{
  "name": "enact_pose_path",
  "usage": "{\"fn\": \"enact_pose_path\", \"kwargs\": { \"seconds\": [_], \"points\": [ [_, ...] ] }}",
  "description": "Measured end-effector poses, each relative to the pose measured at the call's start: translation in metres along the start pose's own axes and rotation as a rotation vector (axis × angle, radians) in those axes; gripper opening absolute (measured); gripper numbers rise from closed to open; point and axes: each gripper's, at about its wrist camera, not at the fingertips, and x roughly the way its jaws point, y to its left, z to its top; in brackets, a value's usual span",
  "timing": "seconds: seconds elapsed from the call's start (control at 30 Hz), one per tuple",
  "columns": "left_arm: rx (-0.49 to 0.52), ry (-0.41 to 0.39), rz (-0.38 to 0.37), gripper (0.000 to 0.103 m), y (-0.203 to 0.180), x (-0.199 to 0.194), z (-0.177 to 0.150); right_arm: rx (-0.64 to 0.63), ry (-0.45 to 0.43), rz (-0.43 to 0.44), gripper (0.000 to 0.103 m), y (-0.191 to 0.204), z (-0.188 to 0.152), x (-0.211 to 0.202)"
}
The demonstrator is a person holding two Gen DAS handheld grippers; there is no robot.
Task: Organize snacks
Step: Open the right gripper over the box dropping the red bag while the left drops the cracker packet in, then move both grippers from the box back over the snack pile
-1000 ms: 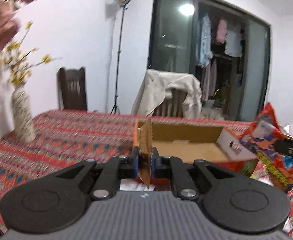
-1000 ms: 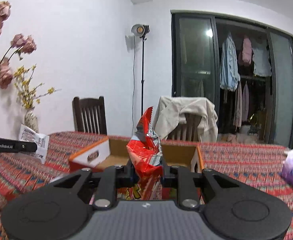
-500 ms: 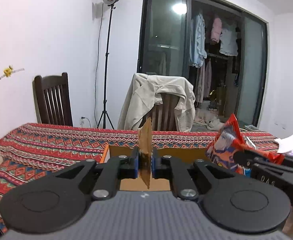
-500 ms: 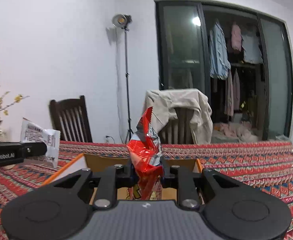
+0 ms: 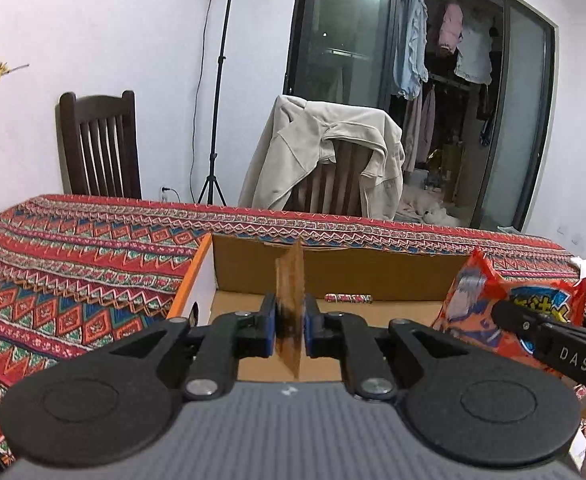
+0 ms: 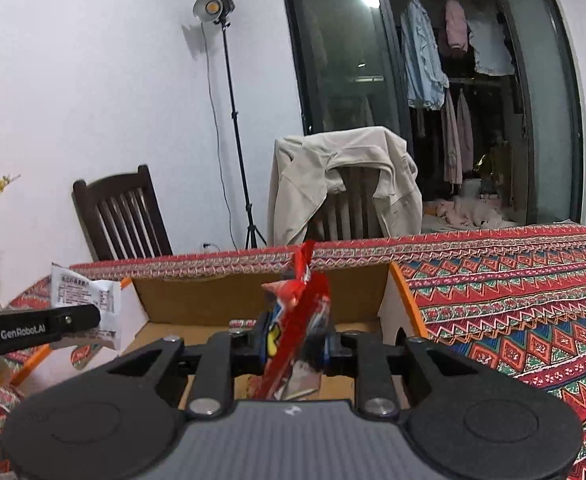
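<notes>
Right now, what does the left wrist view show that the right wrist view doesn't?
Left wrist only: the red chip bag's printed face in the right gripper, and the brown packet edge-on.
Right wrist only: that packet's white label side in the left gripper, plus the studio lamp.
Both: the cardboard box, a small wrapped snack inside.

My left gripper (image 5: 290,320) is matte black, with blue pads behind its fingertips (image 5: 269,322), two round discs on the linkage arms, silver screws at the pivots, and a ribbed grey housing bearing a small white mark. My right gripper (image 6: 293,346) is built the same. Seen from each other's cameras, white lettering reads "DAS" and "GenRobot.AI" on the fingers.
</notes>
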Motion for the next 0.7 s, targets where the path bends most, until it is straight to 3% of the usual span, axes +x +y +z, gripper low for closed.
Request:
{"fn": "enact_pose_path", "kwargs": {
  "seconds": [0.03, 0.07, 0.1, 0.13, 0.17, 0.7],
  "points": [
    [-0.001, 0.002, -0.003, 0.025, 0.001, -0.001, -0.001, -0.005, 0.003, -0.001, 0.034, 0.001, 0.000, 0.001],
    [-0.004, 0.001, -0.005, 0.044, 0.001, -0.002, -0.002, -0.006, 0.004, 0.001, 0.054, 0.001, -0.001, 0.000],
    [-0.009, -0.004, 0.005, 0.071, 0.002, -0.004, -0.002, -0.006, 0.003, -0.001, 0.066, 0.003, -0.001, -0.001],
    [-0.012, -0.013, 0.022, 0.085, 0.003, -0.007, -0.002, -0.006, -0.004, -0.001, 0.089, 0.003, -0.002, -0.003],
    [-0.017, -0.024, 0.041, 0.103, 0.003, -0.010, -0.003, -0.005, -0.012, 0.002, 0.100, 0.002, -0.002, -0.005],
    [-0.034, -0.095, 0.059, 0.103, 0.000, -0.051, 0.012, -0.015, -0.054, 0.022, 0.103, 0.008, 0.008, -0.042]
  ]
}}
